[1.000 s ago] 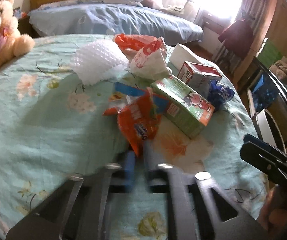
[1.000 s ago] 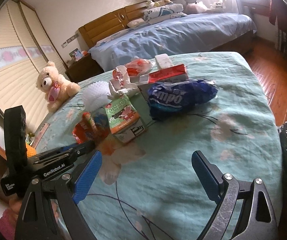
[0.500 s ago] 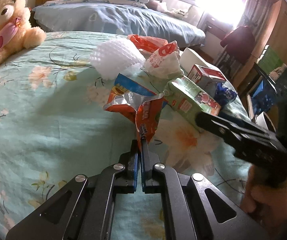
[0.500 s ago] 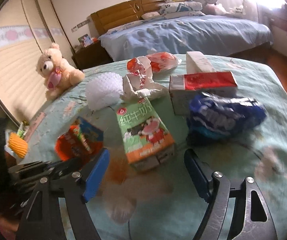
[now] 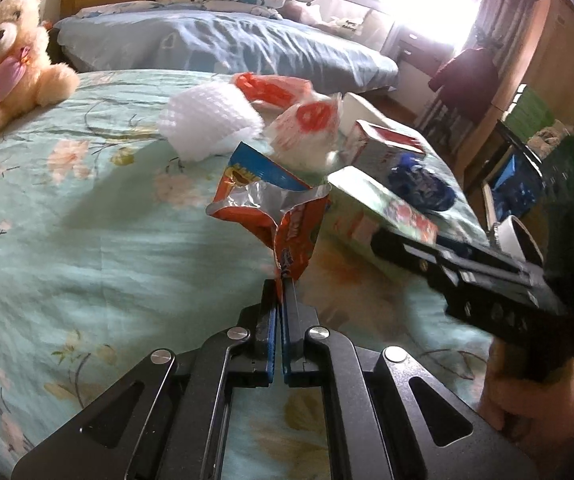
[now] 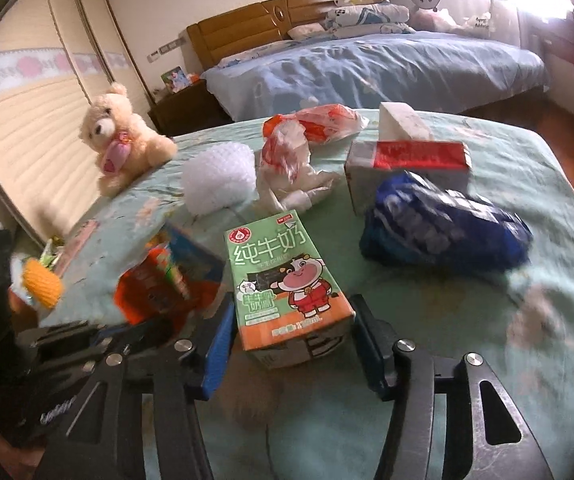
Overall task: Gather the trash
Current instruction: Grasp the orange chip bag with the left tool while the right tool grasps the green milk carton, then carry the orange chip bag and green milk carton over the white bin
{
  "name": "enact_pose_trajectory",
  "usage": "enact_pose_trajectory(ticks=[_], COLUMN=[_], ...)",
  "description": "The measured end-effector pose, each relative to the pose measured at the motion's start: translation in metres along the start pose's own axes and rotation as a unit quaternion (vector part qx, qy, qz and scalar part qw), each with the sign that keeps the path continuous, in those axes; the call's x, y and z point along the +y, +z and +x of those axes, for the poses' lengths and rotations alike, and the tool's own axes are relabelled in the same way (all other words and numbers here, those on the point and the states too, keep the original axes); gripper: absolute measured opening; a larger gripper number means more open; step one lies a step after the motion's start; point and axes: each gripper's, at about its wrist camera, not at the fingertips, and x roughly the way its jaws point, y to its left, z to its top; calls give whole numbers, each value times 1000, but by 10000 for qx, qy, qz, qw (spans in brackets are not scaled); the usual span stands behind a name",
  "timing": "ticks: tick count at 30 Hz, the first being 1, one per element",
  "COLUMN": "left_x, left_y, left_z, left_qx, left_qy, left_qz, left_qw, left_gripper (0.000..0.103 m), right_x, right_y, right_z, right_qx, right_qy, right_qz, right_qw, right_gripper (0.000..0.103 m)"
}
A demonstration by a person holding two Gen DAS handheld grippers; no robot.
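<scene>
Two wrist fisheyes, angled down across the bedspread (image 5: pixel 87 240), close; both share the green milk carton (image 6: pixel 287 280).

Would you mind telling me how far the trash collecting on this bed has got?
Nothing looks collected yet. In hand: the left tongs are shut on the orange snack wrapper, lifting its end, while the right tongs are closing around the green milk carton, not yet pressing it. Left: the blue bag, red-and-white box, white tissue box, crumpled plastic bags and white foam net.
</scene>
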Motion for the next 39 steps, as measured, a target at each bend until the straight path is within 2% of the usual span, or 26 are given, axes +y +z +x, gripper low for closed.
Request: enact_pose_trajectory(ticks=[6,14,29,39], left_x=[-26,-65,-129,-171], left_y=[-4,-10,-13,-11], left_z=[-4,-3,-3,0], left_qx=[21,109,177,216], left_qy=[-245,-545,-958,-1197], left_qz=[209,561,1192,1618], left_qw=[9995,9969,9881,9793], left_gripper=[1,1,1,1], right_x=[-16,-45,-83,-107], right_y=[-25,-49,-69,-78], right_z=[-41,-90,-144,-176], right_qx=[-206,-501,-910,-1165], right_qy=[-69,-486,-853,-1121], right_qz=[287,610,1122,1333], right_qw=[9994,9957,9858,9778], right_gripper=[54,54,54,54])
